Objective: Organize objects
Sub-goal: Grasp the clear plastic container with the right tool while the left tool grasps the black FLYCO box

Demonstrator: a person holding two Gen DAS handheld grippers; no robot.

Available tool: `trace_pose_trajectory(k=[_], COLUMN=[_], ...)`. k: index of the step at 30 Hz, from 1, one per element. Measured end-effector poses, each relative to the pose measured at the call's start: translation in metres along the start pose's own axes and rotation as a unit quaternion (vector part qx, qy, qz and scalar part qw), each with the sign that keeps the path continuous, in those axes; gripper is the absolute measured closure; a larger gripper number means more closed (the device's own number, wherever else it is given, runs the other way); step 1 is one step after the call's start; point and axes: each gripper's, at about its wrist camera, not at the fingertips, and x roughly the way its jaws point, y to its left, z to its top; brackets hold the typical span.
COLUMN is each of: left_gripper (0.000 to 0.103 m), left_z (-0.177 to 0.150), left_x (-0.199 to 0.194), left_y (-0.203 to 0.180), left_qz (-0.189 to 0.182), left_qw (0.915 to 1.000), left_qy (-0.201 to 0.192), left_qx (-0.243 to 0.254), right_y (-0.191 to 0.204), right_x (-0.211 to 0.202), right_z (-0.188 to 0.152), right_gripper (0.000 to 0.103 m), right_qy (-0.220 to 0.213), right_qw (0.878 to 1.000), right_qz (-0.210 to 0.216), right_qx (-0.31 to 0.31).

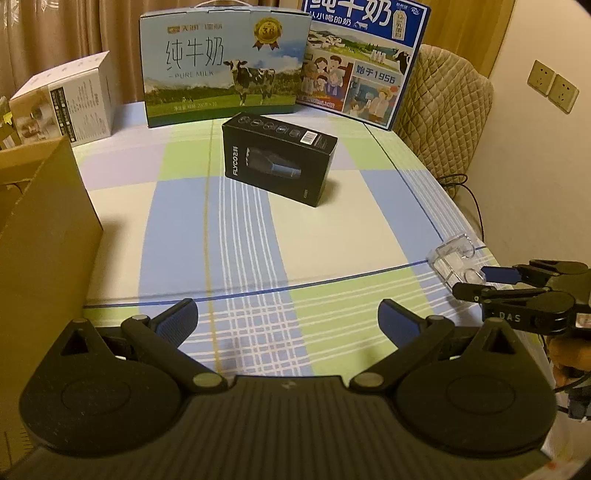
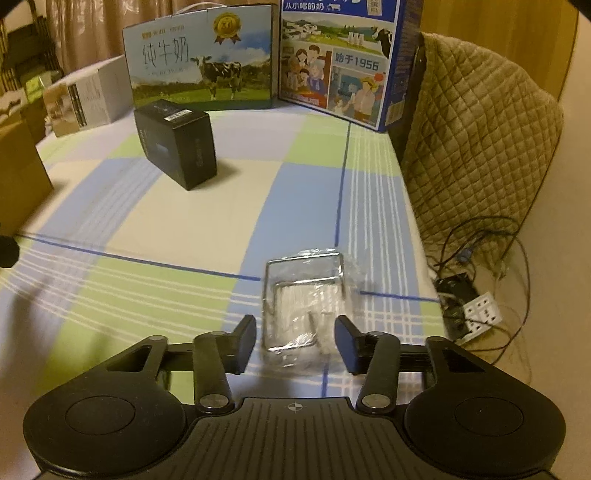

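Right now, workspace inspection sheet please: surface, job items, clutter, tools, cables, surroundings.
Surface: checked tablecloth, flat.
Job's things: clear plastic box near the right edge; black box mid-table.
Clutter: two milk cartons and a white box at the back; cardboard box on the left.
Tools: left tool open, nothing between; right tool open, clear box between the pads.
Cables: wires and power strip on the floor.
Surroundings: quilted chair cover, curtain, wall sockets.
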Motion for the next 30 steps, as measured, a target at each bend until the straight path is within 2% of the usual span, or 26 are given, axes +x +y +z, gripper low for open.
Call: trace_pose_trajectory(k=[5,10,14,22,30], left_gripper=[0.001,0.001,0.001,0.001,0.001], left_z=[0.0,-0.001,0.0,0.007,0.036], left_x=[0.01,0.013,0.014,0.015,0.025], left_y=[0.0,0.0,0.001,0.006,0.023], left_qz=[0.0,-0.002,-0.003,0.0,0.015], left_qw=[1.0,0.9999,0.9999,1.0,0.9998], left_qy=[0.008,0.012,0.012,0.007,-0.01], left_qx=[-0.002,-0.004,-0.004,0.003,-0.002], right_y=[0.009,0.009,0.008,0.016,0.024], right_x=[0.007,0.006,0.0,0.006,0.045], right_z=[-0.003,-0.004,0.003,0.041,0.078], right_gripper=[0.073,0.075,0.076,0.076,0.075], right_qy=[0.005,0.003,-0.007,-0.034,-0.035], right_qw=[1.0,1.0,1.0,0.999,0.998], right_qz=[-0.01,-0.018,-0.009,0.019,0.037], right_qx=[-0.028,-0.02,-0.014,-0.013,-0.026])
